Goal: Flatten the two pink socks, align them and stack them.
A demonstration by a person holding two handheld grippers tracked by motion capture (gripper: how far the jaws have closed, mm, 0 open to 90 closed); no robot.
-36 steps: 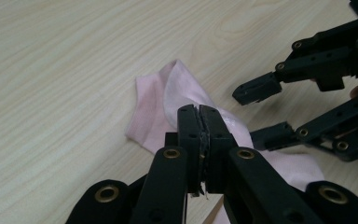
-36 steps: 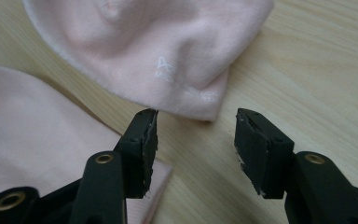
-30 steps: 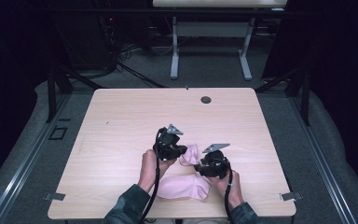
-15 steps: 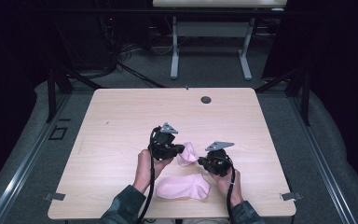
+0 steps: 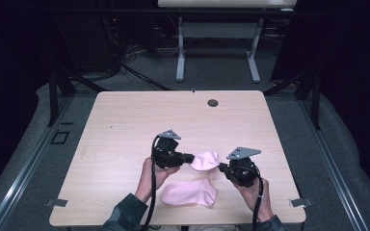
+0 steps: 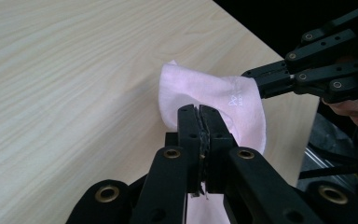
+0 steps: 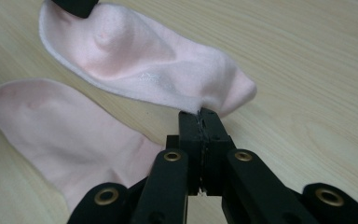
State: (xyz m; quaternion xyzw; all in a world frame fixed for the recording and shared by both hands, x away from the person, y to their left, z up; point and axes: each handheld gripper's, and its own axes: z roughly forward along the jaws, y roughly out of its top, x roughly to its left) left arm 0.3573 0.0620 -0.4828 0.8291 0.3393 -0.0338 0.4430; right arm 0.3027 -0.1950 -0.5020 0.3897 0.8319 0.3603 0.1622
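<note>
We see the left tool (image 5: 189,158) clamped on one end of a pink sock (image 5: 204,160) and the right tool (image 5: 220,168) clamped on its other end, holding it stretched just above the tabletop (image 5: 125,120). A second pink sock (image 5: 190,193) lies flat beneath, near the front edge.

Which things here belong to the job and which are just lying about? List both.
In the job: held pink sock, flat pink sock, left gripper, right gripper.
Lying about: table grommet, far table.
</note>
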